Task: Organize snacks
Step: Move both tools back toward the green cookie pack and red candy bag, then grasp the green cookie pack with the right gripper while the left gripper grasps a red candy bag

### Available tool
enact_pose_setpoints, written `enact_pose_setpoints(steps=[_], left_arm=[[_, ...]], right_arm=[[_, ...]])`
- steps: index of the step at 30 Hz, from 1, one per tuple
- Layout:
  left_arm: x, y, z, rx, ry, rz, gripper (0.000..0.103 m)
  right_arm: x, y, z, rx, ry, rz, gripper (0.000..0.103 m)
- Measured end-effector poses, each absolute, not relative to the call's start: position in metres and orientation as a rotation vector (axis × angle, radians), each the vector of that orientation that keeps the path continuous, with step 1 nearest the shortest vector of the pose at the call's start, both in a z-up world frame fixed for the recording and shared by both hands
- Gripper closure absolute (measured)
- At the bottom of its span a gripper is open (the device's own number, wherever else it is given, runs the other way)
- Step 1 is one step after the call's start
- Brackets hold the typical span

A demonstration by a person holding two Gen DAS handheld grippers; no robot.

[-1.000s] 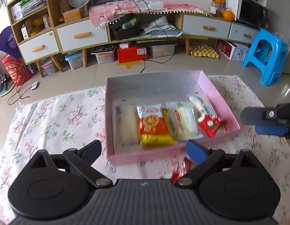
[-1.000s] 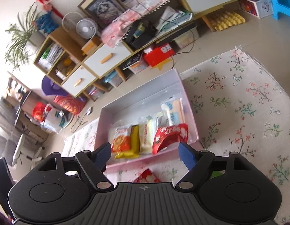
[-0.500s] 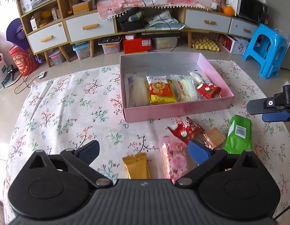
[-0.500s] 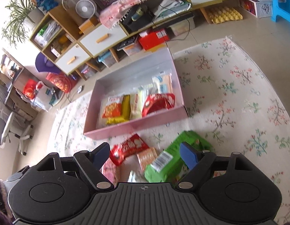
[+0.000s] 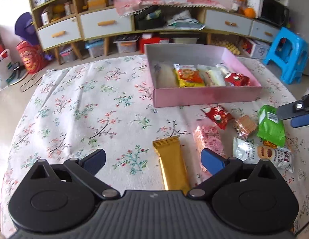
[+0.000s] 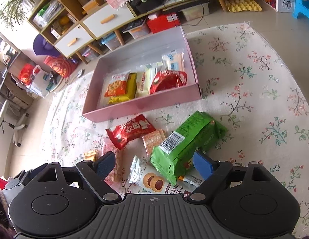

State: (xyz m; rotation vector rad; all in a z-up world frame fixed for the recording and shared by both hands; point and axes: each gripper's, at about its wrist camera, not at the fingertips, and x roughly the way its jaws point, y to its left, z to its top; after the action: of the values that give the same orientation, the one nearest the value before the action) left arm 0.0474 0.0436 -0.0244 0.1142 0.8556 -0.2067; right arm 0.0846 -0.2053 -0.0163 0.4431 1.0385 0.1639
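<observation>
**Loose snacks before the pink box, both tongs empty**

On the floral cloth (image 5: 78, 107) of the bench, a shallow pink box (image 5: 206, 96) sits toward the far right, already holding a row of packets: a pale wrapped roll (image 5: 166, 75), an orange-and-yellow biscuit pack (image 5: 189, 75), a cream packet (image 5: 212, 76) and a red packet (image 5: 237, 80) at the right end.

Loose snacks lie in front of the box's near wall. From the left wrist view, a gold bar (image 5: 172, 163) lies lengthwise just beyond the left tongs (image 5: 152, 159), between the two fingers but nearer the right one, with no pad touching it; those tongs are spread wide and hold nothing. A pink packet (image 5: 209, 141) lies just right of the gold bar, partly behind the right fingertip. Further right come a red packet (image 5: 217, 115) near the box, a small clear biscuit pack (image 5: 246, 124), a green bag (image 5: 271, 126) and a white jam-cookie packet (image 5: 262, 153).

The right tongs (image 6: 154, 165) hover over this cluster, jaws opening and gripping nothing. In their own view the green bag (image 6: 186, 141) lies between the fingers, its near end just beside the right fingertip, and the white jam-cookie packet (image 6: 150, 179) lies partly under it, close to the tongs' body. The red packet (image 6: 131, 130) and the biscuit pack (image 6: 154, 139) lie beyond, toward the pink box (image 6: 138, 107). From the left wrist view the right tongs (image 5: 298, 113) show at the right edge, just beside the green bag
</observation>
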Motion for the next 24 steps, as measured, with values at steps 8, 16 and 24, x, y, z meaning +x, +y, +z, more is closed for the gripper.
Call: enact_pose_setpoints(steps=[8,16,24], left_arm=[[0.054,0.018,-0.035,0.221,0.737,-0.410,0.005],[0.071,-0.021,-0.047,0.306,0.731,-0.520,0.017],[0.088,-0.039,-0.058,0.316,0.770,-0.530,0.031]], right_arm=[[0.095,-0.199,-0.033,0.479,1.068,0.113,0.016],[0.106,-0.202,-0.046,0.488,1.074,0.020,0.016],[0.108,-0.213,-0.056,0.526,1.104,-0.009,0.020]])
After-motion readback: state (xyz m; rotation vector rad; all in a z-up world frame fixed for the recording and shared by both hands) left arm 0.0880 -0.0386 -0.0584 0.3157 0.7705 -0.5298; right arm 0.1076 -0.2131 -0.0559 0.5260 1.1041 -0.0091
